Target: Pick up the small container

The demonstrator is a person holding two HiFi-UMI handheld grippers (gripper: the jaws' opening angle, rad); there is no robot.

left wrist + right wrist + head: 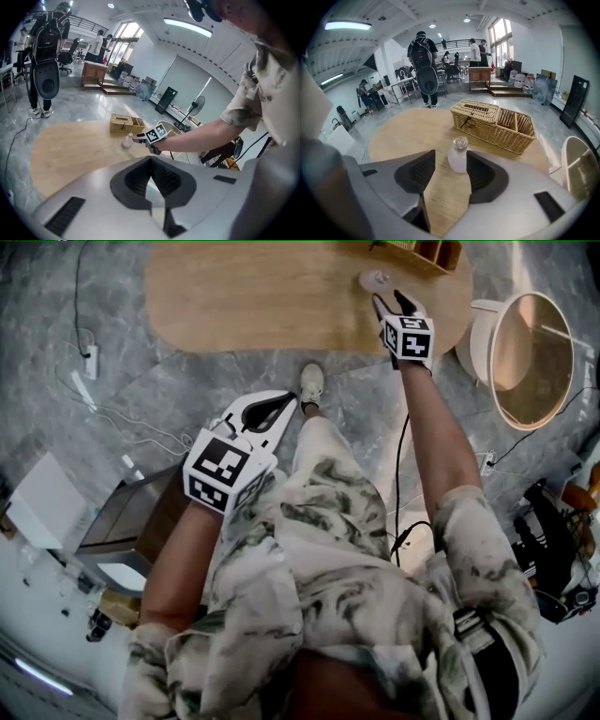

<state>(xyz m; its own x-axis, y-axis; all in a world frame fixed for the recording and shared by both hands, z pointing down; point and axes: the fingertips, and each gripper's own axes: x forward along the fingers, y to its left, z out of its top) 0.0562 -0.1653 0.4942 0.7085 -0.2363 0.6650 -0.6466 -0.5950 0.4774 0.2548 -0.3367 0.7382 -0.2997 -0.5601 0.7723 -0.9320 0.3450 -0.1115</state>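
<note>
Head view: wicker basket cut by top edge, I get only corner. Small container too small here, shape unreadable. Right gripper reaches beside it; from above I can't tell if jaws flank it.

Right gripper view: container close against right jaw, touching or just beside, I can't tell. Round white-rimmed thing cut by right edge.

Left gripper view: left gripper body hides near edge of wooden table. Background people too small to make out.
</note>
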